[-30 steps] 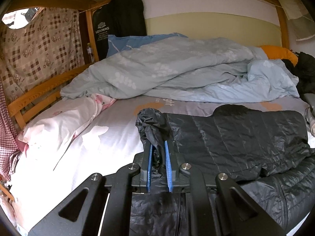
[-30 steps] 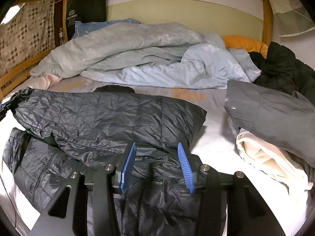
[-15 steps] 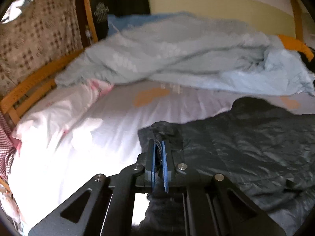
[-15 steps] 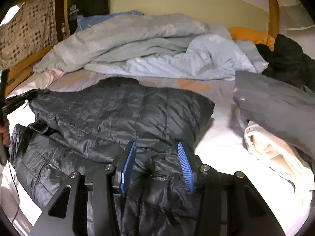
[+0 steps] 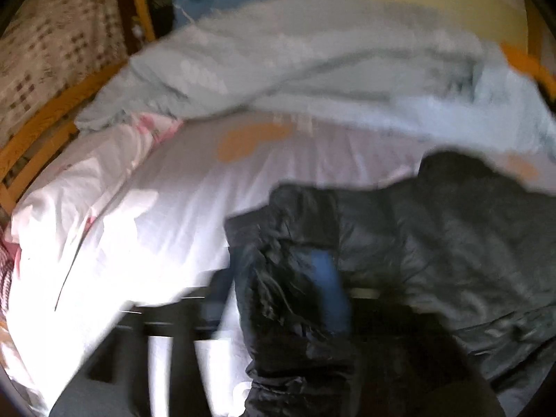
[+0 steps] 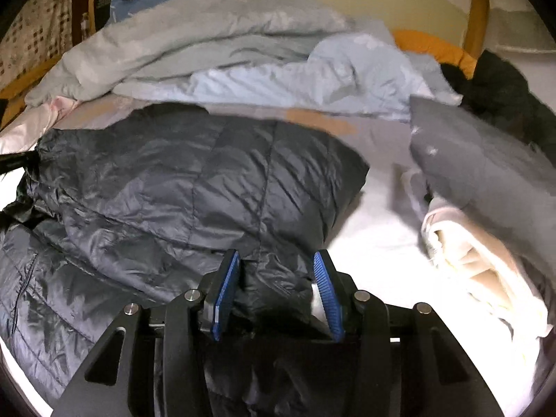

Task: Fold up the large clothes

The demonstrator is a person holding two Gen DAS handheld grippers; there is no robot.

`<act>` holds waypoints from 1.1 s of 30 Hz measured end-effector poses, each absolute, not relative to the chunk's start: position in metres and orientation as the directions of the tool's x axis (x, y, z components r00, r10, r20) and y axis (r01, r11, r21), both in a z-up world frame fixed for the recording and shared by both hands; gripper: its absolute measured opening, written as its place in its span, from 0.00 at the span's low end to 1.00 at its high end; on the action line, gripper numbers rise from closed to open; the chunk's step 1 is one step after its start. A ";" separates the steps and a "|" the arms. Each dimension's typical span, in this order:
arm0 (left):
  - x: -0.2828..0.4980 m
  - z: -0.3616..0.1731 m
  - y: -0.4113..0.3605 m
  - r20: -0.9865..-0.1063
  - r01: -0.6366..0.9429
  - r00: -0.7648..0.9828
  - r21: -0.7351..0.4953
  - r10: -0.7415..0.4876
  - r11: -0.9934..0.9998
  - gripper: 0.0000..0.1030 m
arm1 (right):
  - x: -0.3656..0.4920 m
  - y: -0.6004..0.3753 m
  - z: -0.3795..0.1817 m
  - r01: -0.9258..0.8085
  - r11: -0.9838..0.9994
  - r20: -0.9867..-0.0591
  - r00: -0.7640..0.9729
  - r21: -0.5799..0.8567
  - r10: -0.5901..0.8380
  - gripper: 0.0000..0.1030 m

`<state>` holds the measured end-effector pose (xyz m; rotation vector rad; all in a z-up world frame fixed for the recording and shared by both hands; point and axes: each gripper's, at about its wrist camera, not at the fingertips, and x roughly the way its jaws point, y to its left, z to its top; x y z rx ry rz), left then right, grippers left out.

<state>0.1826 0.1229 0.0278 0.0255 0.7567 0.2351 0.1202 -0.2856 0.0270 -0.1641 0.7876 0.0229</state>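
A dark quilted puffer jacket (image 6: 194, 187) lies folded over on the bed sheet (image 6: 375, 239). It also shows in the left wrist view (image 5: 451, 243), which is blurred by motion. My left gripper (image 5: 278, 288) is at the jacket's left edge, with a bunch of dark fabric between its blue pads (image 5: 328, 292); the pads look spread apart, with the left one mostly hidden by the cloth. My right gripper (image 6: 276, 295) is open, its jaws apart around the jacket's near edge without pinching it.
A crumpled light blue duvet (image 6: 243, 55) fills the back of the bed. A grey garment (image 6: 486, 173) and a cream one (image 6: 469, 267) are piled at the right. A pink-white quilt (image 5: 87, 187) and the wooden bed rail (image 5: 45, 128) are at the left.
My left gripper has carried the jacket's left edge down toward the bed and its pads have spread apart. The right gripper has stayed open and shifted slightly forward over the jacket.
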 end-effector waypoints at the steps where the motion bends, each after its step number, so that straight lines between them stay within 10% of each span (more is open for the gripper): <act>1: 0.173 0.035 0.124 -0.641 -0.219 0.733 0.096 0.229 0.971 0.69 | 0.116 -0.285 0.031 -0.082 0.986 -0.696 0.717 -0.148 -0.045 0.45; 11: 0.095 0.086 0.111 -0.403 -0.174 0.894 0.093 0.197 0.980 1.00 | 0.081 -0.269 0.058 -0.051 0.981 -0.604 0.794 -0.188 -0.075 0.84; 33: -0.051 0.031 0.023 -0.408 0.032 0.913 0.065 -0.003 0.997 1.00 | -0.031 -0.249 0.043 -0.031 0.999 -0.596 0.803 -0.036 0.003 0.84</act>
